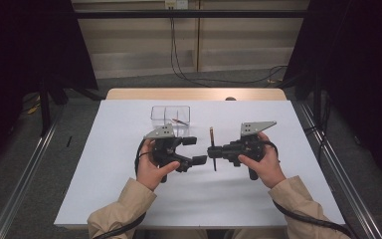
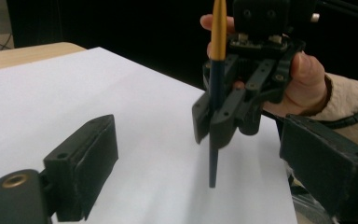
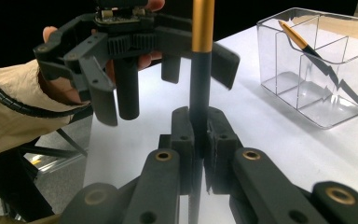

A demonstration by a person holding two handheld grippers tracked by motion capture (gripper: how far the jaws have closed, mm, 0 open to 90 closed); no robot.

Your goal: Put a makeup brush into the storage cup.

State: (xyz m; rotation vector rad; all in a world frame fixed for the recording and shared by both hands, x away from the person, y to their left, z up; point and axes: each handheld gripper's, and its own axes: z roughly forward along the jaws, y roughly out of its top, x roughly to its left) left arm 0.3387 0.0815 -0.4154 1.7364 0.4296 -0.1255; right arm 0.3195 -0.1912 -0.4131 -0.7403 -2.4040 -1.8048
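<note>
Counter [image 1: 129, 199]: I see a white sheet covering it.
Clear box [image 1: 170, 120]: sits toward the far side, divided into compartments, with one more pen [image 3: 303, 44] leaning inside.
Left hand-held gripper [image 1: 194, 150]: jaws spread apart, nothing between them.
Right hand-held gripper [image 1: 213, 151]: I have it clamped on the pen.
Pen [image 1: 213, 149]: slim, gold upper part, dark lower barrel, held upright above the counter, between both grippers.

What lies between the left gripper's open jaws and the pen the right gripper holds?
Bare white table, per the left gripper view: left gripper open, pen in the right gripper.
</note>
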